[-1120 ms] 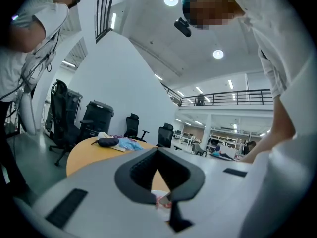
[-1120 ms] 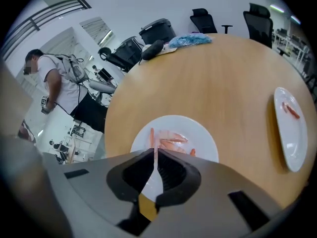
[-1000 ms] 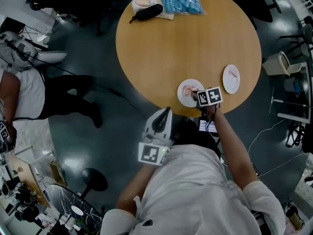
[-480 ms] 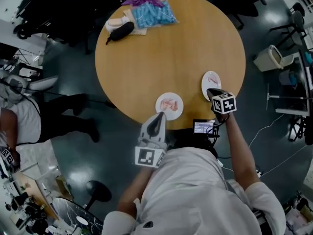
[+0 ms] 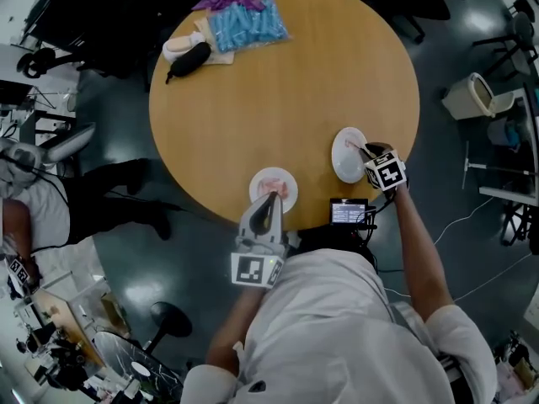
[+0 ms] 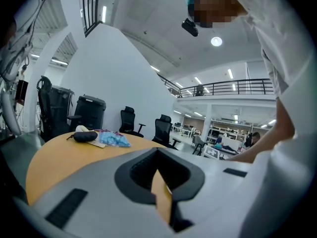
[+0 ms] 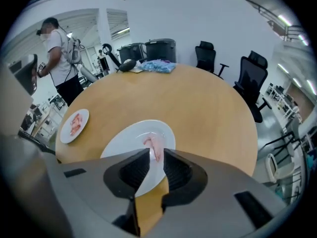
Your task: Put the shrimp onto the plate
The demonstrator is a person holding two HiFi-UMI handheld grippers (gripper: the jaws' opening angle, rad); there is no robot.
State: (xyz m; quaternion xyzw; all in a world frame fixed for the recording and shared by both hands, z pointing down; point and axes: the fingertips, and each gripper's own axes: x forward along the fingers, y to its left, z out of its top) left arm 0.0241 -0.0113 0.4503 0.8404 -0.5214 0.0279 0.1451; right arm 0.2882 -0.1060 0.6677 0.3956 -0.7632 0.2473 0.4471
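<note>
Two white plates sit near the front edge of the round wooden table [image 5: 286,82]. The left plate [image 5: 259,183] [image 7: 65,134] holds pink shrimp [image 5: 275,187] [image 7: 75,123]. Over the right plate [image 5: 341,165] [image 7: 124,142] my right gripper [image 5: 360,149] [image 7: 156,153] points steeply down. Its jaws have just been opening, and one shrimp [image 7: 154,146] lies on that plate between the tips, with a gap beside it. My left gripper [image 5: 270,199] [image 6: 157,155] hovers at the table's edge by the left plate, its tips together and nothing in them.
At the table's far side lie a blue packet [image 5: 244,23] [image 7: 158,66] and a black case [image 5: 189,57] [image 6: 85,136]. A person [image 7: 59,53] stands left of the table. Office chairs [image 7: 250,78] and bins ring it. A small screen [image 5: 349,213] hangs at my waist.
My right gripper has swung from the left plate over to the right plate and parted its jaws there. My left gripper has come up to the table edge by the left plate.
</note>
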